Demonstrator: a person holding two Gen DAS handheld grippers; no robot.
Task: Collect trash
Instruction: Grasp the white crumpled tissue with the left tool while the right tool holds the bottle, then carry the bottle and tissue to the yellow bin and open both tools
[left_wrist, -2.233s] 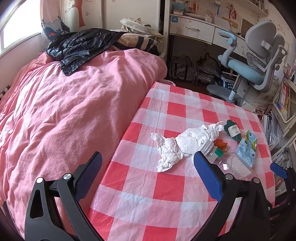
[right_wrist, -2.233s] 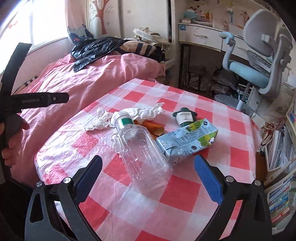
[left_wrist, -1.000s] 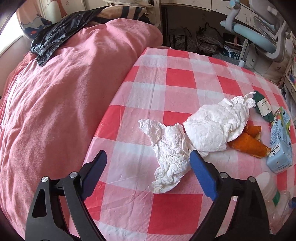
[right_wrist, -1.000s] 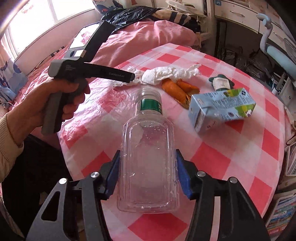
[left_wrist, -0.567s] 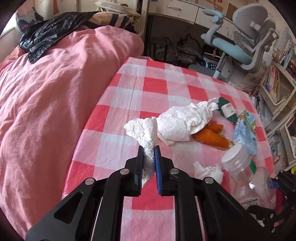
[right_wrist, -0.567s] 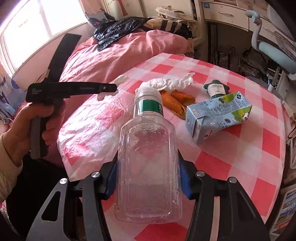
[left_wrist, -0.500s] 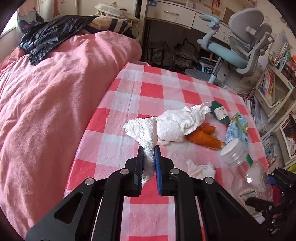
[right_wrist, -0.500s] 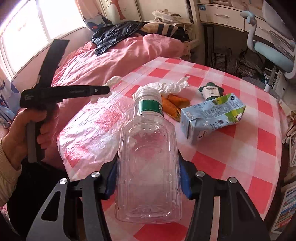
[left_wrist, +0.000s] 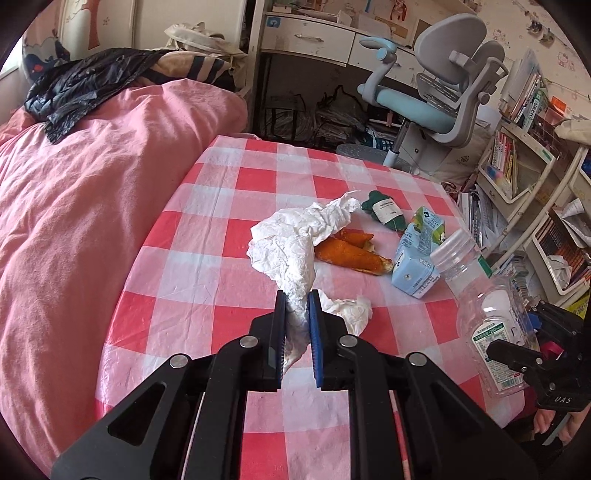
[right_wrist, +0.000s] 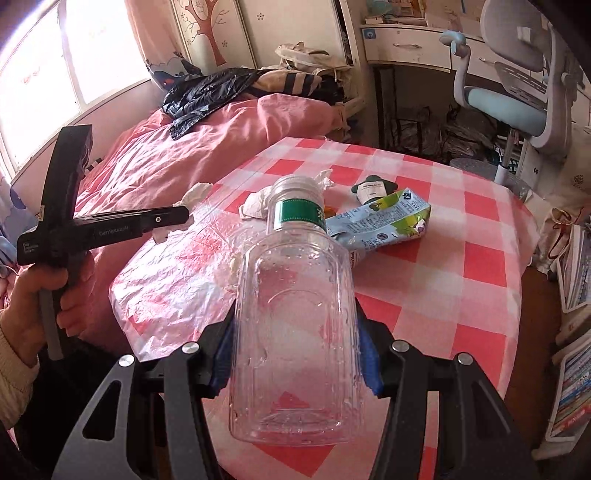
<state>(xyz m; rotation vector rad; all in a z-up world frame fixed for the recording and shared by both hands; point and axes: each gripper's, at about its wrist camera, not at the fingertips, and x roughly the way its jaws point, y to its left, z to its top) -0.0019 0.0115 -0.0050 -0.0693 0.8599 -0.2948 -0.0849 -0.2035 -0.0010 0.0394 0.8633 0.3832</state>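
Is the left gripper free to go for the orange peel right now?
Probably not: the left gripper is shut on the white tissue, so it is occupied. The orange peel itself lies mostly uncovered on the table, beside the blue carton.

The black left gripper (left_wrist: 297, 295) is pinching its blue pads tight. The black right gripper (right_wrist: 295, 354) is clamping partway, tilted downward.
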